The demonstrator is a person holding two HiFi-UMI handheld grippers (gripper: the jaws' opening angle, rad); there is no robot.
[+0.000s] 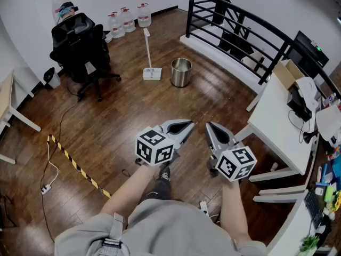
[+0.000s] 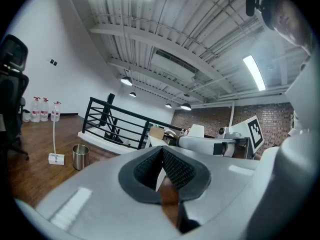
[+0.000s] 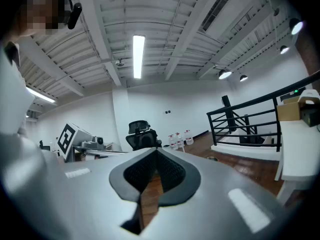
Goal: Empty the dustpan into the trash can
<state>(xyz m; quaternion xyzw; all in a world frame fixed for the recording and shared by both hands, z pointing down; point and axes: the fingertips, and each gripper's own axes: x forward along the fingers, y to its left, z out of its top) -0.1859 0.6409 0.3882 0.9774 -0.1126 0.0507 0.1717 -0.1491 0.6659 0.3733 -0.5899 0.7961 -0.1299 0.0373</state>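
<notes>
A shiny metal trash can stands on the wooden floor well ahead of me. Just left of it rests a white dustpan with a tall upright handle. The left gripper view also shows the trash can and the dustpan, far off at the left. My left gripper and right gripper hang side by side in front of my body, both shut and empty. The jaws meet at the tips in the left gripper view and in the right gripper view.
A black office chair and three water jugs stand at the back left. A black railing borders the floor at the right, beside a white desk. Yellow-black tape and a cable lie on the floor at the left.
</notes>
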